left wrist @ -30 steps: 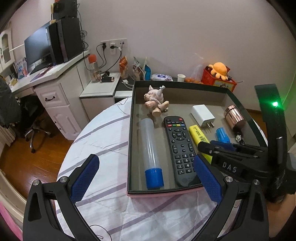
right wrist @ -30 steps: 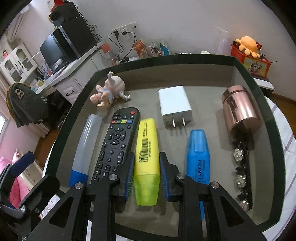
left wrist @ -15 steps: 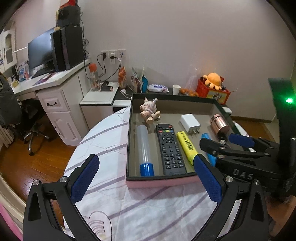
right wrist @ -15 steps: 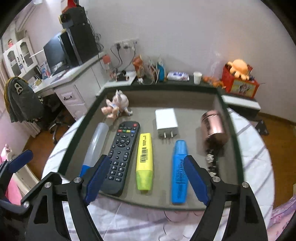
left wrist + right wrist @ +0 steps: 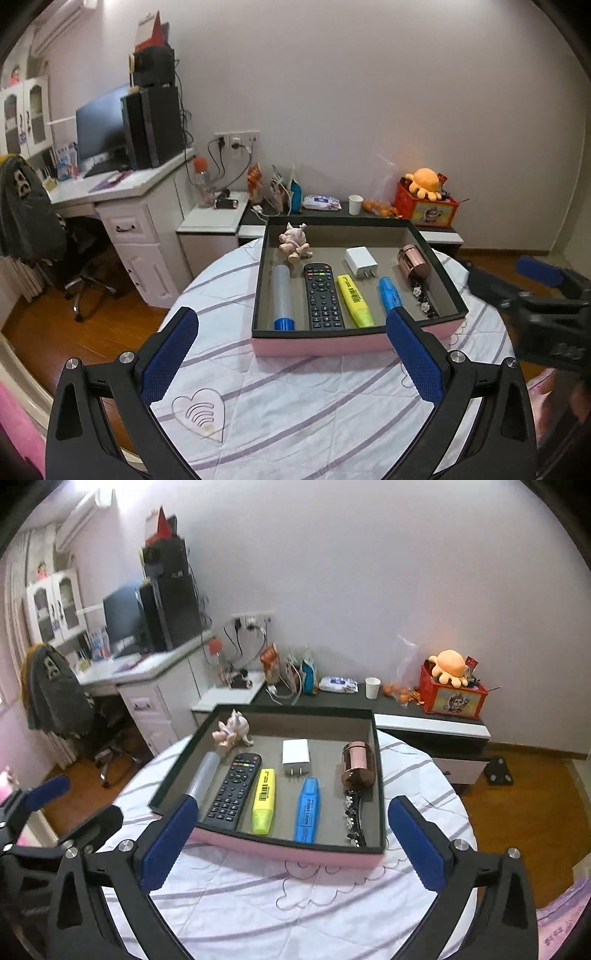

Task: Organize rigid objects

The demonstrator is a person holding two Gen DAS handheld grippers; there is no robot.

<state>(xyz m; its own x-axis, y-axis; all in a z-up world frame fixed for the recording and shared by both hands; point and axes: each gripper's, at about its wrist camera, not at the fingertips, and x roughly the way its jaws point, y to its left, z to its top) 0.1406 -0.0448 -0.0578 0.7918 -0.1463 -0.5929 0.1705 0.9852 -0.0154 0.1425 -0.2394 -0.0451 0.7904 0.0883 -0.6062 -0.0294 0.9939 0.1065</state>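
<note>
Pink-sided tray point(image 5: 295, 853) with dark rim sits on my striped table point(image 5: 295, 915). Inside, near edge, left to right: clear tube point(image 5: 205, 771), black remote point(image 5: 234, 792), yellow highlighter point(image 5: 264, 800), blue highlighter point(image 5: 307, 809), beaded clip point(image 5: 352, 819). Behind: pig figure point(image 5: 232, 732) at far-left corner, white charger point(image 5: 295, 761), copper tin point(image 5: 357, 766). Right gripper point(image 5: 295, 840) jaws just spread wide, nothing between; left gripper point(image 5: 291, 358) wide too, empty

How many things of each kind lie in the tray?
Highlighters: 2, yellow and blue
Remote: 1
Charger: 1
Tube: 1
Pig figure: 1
Copper jar: 1
Hair clip: 1
Total: 8, all in the tray
</note>
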